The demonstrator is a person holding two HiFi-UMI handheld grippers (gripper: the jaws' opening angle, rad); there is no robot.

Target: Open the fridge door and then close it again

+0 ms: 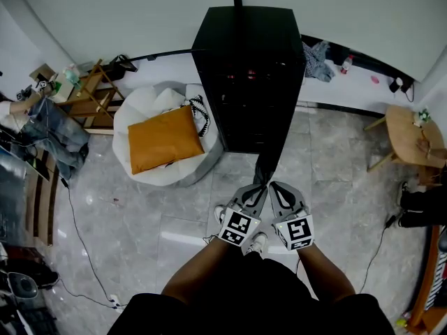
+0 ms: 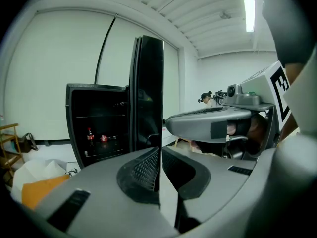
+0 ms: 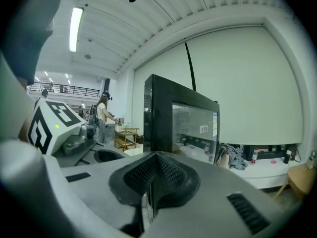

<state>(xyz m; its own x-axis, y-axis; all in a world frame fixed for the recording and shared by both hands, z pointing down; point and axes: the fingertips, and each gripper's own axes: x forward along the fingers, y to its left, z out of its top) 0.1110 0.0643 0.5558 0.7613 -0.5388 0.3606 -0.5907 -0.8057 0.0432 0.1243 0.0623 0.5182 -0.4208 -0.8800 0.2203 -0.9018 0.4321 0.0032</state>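
The tall black fridge stands against the back wall with its door swung out toward me, edge-on in the head view. My left gripper is at the door's free edge. In the left gripper view the thin door edge runs down between the pads, and the left gripper is shut on it. The lit inside of the fridge shows bottles on a shelf. My right gripper sits just beside the left one. Its jaws are shut at the glass door's frame; nothing shows between them.
A white beanbag with an orange cushion lies left of the fridge, and a wooden rack stands beyond it. A small wooden table is at the right. Clothes lie on the white ledge. Cables cross the floor. A person stands far off.
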